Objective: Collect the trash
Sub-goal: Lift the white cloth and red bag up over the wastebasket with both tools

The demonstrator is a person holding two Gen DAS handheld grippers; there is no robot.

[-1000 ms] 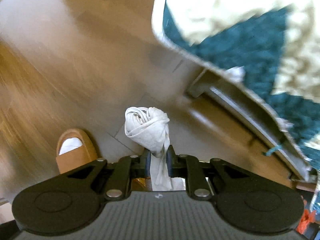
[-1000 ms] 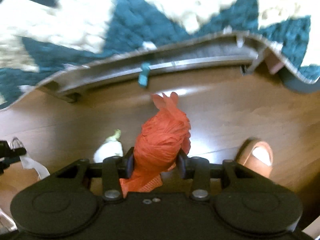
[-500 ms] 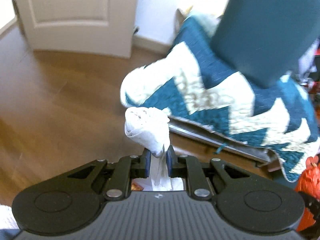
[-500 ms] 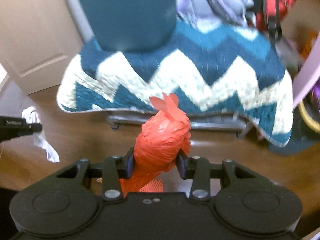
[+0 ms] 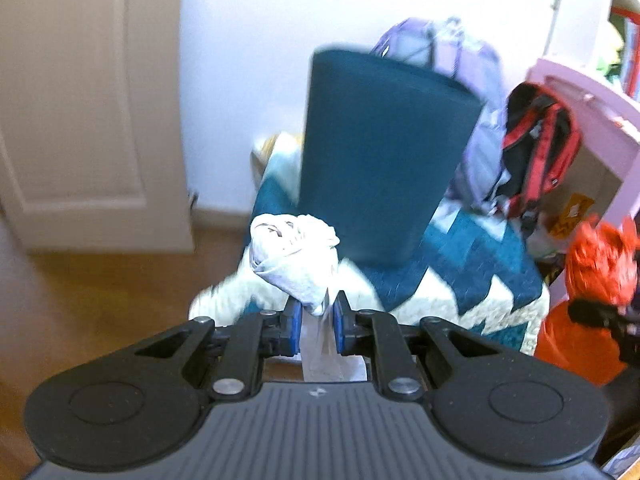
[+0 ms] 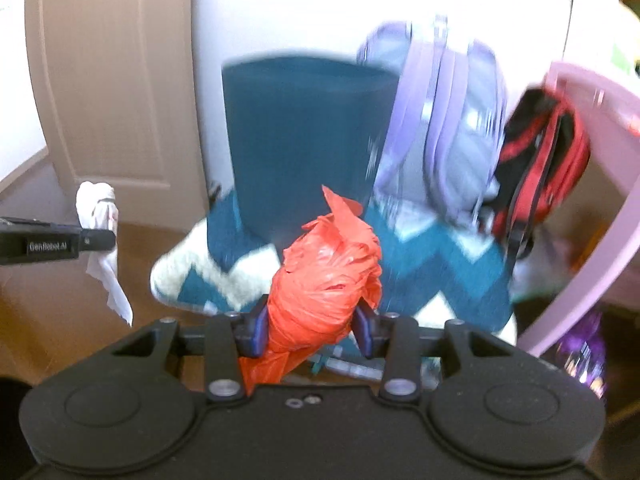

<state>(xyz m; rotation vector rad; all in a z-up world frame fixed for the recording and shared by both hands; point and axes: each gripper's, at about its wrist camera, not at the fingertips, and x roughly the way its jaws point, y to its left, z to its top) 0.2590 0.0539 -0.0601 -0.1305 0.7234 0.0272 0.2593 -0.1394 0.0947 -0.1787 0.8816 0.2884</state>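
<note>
My left gripper (image 5: pixel 314 318) is shut on a crumpled white tissue wad (image 5: pixel 294 258), held in the air; a strip of it hangs below the jaws. It also shows at the left of the right wrist view (image 6: pixel 100 216). My right gripper (image 6: pixel 310 326) is shut on a bunched orange plastic bag (image 6: pixel 324 276), also held up. The orange bag shows at the right edge of the left wrist view (image 5: pixel 600 264), where the right gripper (image 5: pixel 600 314) holds it.
Ahead stands a chair with a dark teal back (image 5: pixel 380 152) and a blue-and-white zigzag quilt (image 5: pixel 460 276) on its seat. A purple backpack (image 6: pixel 440 120) and a red-black backpack (image 6: pixel 544 160) hang at right by a pink frame (image 6: pixel 600 208). A beige door (image 5: pixel 80 100) and wooden floor (image 5: pixel 100 296) lie left.
Both grippers have tilted and risen from facing the floor to facing the chair back and wall. Each keeps its hold: tissue in the left, orange bag in the right.
</note>
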